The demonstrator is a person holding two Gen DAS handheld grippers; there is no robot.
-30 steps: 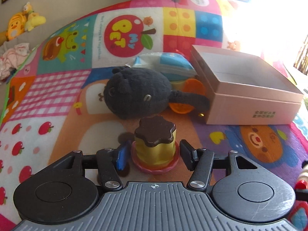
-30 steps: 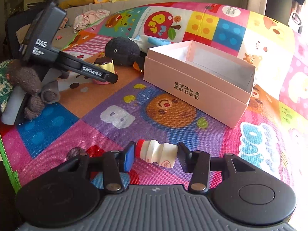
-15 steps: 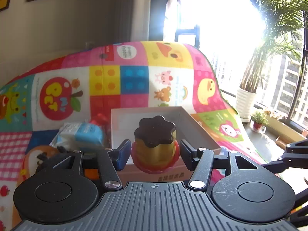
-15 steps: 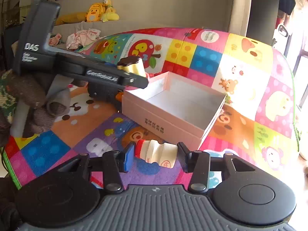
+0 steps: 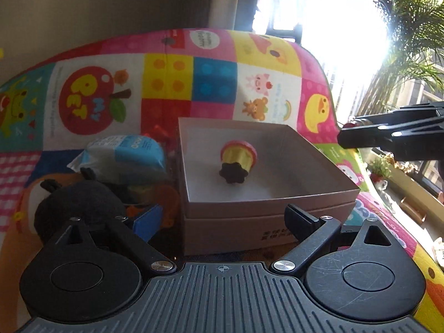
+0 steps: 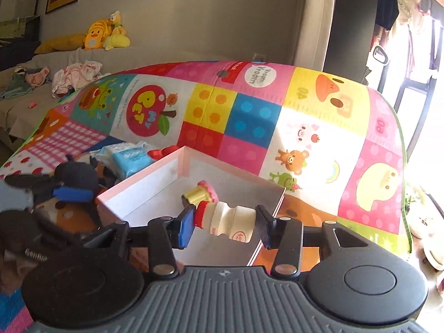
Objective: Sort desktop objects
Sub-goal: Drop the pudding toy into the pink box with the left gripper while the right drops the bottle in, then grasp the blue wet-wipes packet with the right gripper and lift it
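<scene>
Pudding toy (image 5: pixel 238 161) is in the pink box (image 5: pixel 266 208), tipped on its side on the box floor! Left gripper (image 5: pixel 224 219) hangs at the near wall, its jaws just sprung wide with nothing between them. Right gripper (image 6: pixel 223 223) is clamped on the little drink bottle (image 6: pixel 226 222), poised over the box; I'd say next comes a lowering and release inside. Behind the box, a black plush (image 5: pixel 77 202) and tissue pack (image 5: pixel 125 154) wait, partly hidden.
</scene>
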